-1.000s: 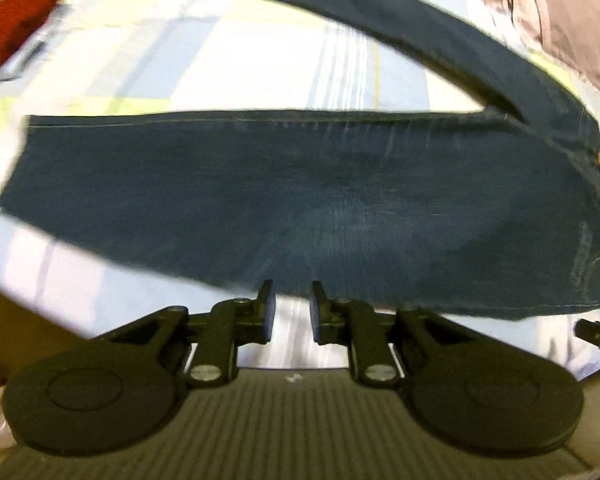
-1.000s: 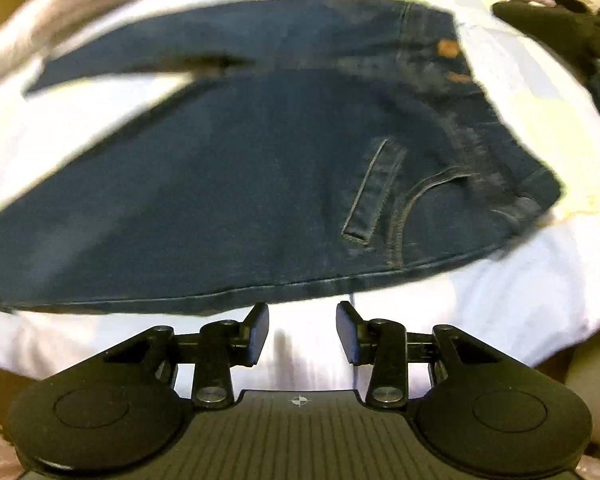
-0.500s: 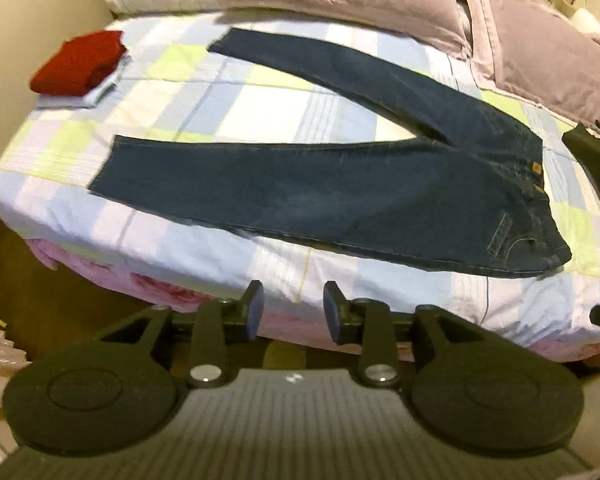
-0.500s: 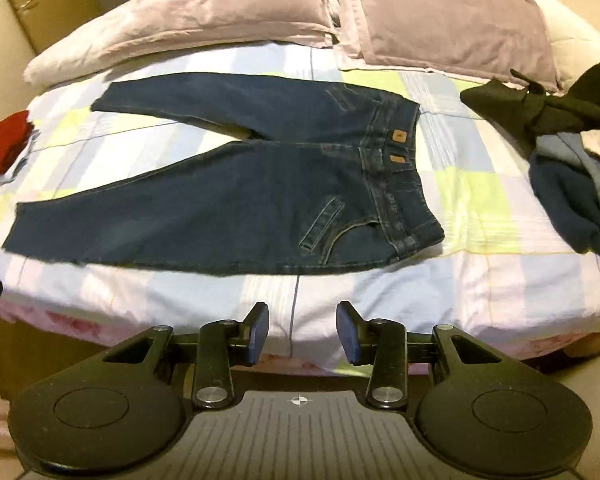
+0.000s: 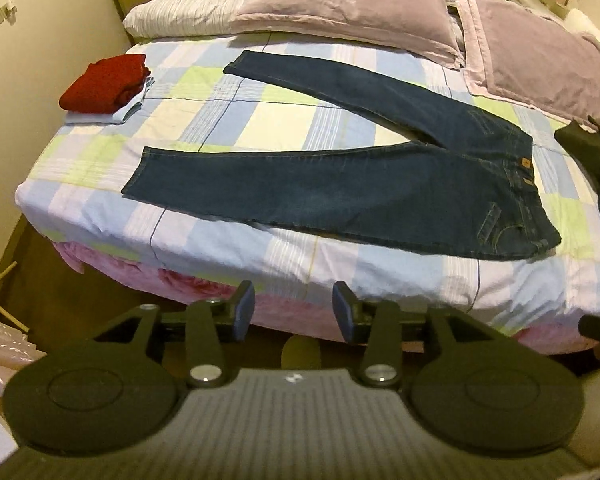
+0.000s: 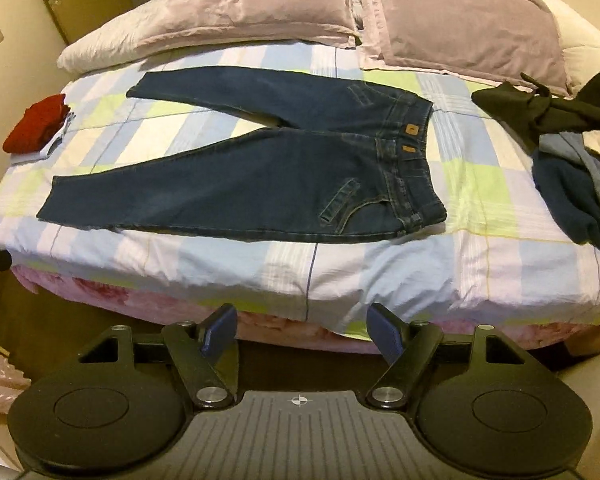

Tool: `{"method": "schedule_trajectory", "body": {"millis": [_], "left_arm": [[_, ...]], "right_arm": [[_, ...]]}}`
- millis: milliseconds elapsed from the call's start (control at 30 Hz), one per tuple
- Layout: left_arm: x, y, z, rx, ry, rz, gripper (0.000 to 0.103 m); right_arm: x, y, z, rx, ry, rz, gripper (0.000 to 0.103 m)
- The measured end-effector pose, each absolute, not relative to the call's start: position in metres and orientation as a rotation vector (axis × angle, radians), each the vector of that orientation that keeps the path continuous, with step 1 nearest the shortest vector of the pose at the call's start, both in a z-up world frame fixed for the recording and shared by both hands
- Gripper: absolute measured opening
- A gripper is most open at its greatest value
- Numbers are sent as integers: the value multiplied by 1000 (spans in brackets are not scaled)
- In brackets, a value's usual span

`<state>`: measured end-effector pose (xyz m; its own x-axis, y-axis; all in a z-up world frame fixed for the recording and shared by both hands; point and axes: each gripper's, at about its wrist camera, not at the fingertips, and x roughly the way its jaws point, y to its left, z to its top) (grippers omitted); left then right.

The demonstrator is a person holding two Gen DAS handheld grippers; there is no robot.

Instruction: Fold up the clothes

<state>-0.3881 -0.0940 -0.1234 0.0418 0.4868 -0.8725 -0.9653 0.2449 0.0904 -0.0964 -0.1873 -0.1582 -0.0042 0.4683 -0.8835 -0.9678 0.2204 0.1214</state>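
Jeans (image 6: 260, 176) lie flat and unfolded on the bed (image 6: 380, 276), legs splayed; left hand-held gripper (image 5: 293, 312) and right hand-held gripper (image 6: 299, 332) both gape empty, so folding is not yet begun.

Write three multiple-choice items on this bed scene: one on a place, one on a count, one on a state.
1. Where does the red folded garment lie, seen from the left wrist?
A. far-left part of the bed
B. on the pillows
C. under the jeans

2. How many lilac pillows show?
A. one
B. two
C. four

3. How do the jeans lie?
A. folded in half
B. bunched up
C. flat, legs spread apart

Answers: 1 A, it sits near the left edge; 2 B, two lie side by side at the head; 3 C, bedding shows between the legs.
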Motion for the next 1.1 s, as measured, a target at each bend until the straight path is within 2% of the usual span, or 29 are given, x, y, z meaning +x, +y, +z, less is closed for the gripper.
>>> {"method": "schedule_trajectory", "body": {"millis": [133, 1100], "left_arm": [[-389, -103, -121, -620, 966, 1237, 44], [-392, -118, -117, -611, 986, 1228, 44]], "right_arm": [[-96, -197, -155, -640, 1003, 1257, 75], [-105, -213, -154, -670, 1028, 1246, 75]]}}
